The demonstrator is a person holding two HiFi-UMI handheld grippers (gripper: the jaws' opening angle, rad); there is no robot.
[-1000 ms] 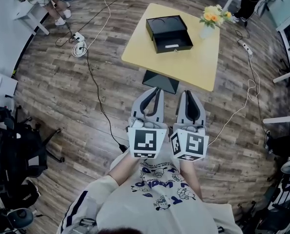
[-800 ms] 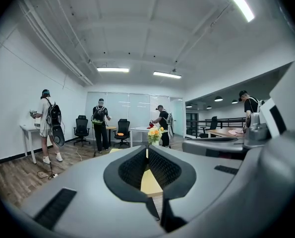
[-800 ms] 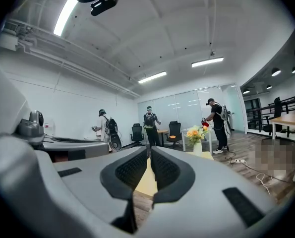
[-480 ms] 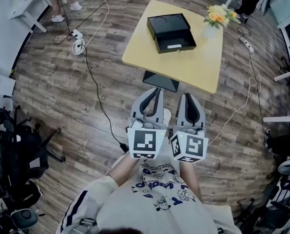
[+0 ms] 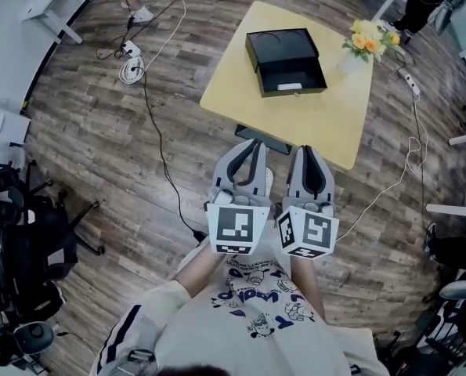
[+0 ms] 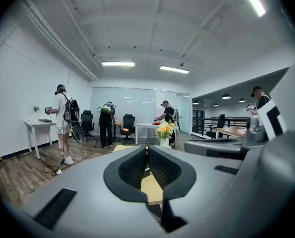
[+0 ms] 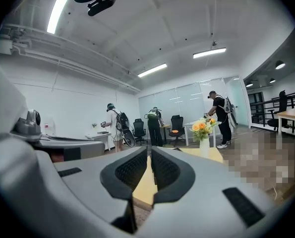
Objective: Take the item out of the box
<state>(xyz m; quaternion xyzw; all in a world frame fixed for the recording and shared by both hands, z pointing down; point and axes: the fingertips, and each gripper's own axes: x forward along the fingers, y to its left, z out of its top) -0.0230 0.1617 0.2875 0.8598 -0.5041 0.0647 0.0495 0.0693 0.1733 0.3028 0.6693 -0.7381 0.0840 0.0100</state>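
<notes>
Nearest the person's chest, both claws sit side by side, roughly level and aimed at the table, which is probably a carrying posture since the box is well out of reach. The left claw (image 5: 252, 143) is clenched on nothing, its ribbed black pads meeting in a thin slit inside smooth grey shells. The right claw (image 5: 307, 149) is clenched and empty too. Beyond them, on a wood-plank floor (image 5: 139, 155), stands the table (image 5: 311, 124), with a smooth, pale yellow, squarish top. On it lies the matte black box (image 5: 283, 49), opened into two shallow halves. A small pale item (image 5: 289, 87) rests in the nearer half, too small to identify. Far right, a vase of flowers (image 5: 366, 41) stands apart from the box.
</notes>
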